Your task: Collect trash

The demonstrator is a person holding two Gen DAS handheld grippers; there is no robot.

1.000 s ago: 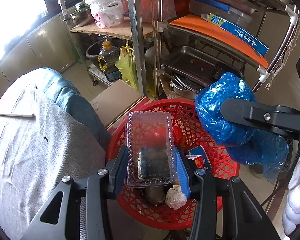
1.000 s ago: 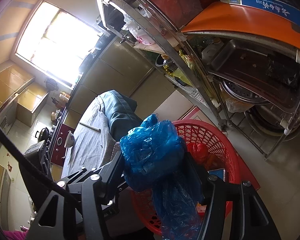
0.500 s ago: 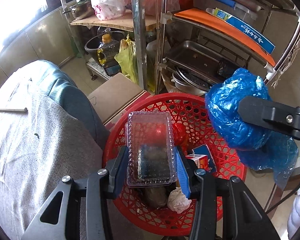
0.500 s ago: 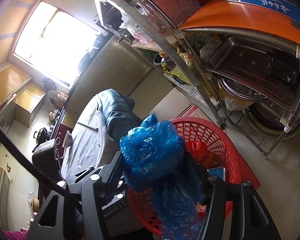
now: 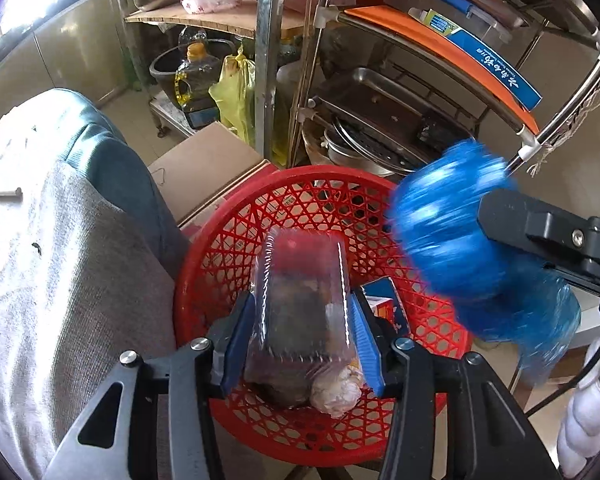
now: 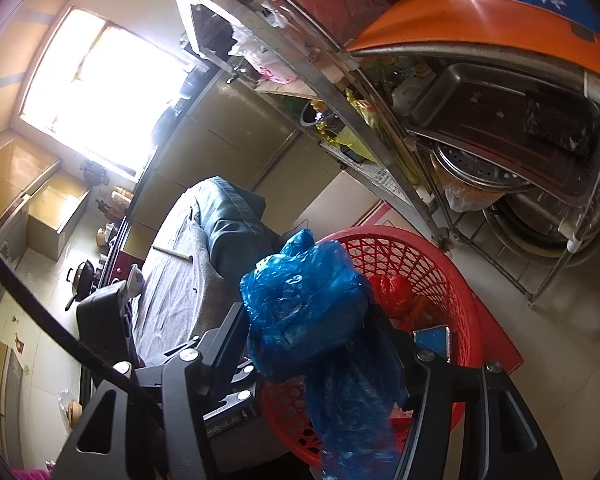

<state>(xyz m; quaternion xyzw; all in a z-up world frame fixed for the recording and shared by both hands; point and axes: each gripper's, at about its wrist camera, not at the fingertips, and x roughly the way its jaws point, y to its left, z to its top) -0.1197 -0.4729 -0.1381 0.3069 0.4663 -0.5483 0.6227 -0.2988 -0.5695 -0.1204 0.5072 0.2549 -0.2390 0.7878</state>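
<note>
1. The left claw (image 5: pixel 300 332) pinches a clear plastic container (image 5: pixel 300 300) above the red basket (image 5: pixel 236 224), placed for dropping.
2. The right claw (image 6: pixel 312 344) clamps a blue plastic bag (image 6: pixel 304 316) just beside the basket's rim, awaiting release.

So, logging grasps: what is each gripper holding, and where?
Left gripper: clear plastic container, clamped across its long sides. Right gripper: crumpled blue plastic bag, pinched around its bunched middle.

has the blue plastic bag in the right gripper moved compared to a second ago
Yes. In the left wrist view the blue plastic bag sits lower against the metal rack, closer over the red basket, and it is motion-blurred.
</note>
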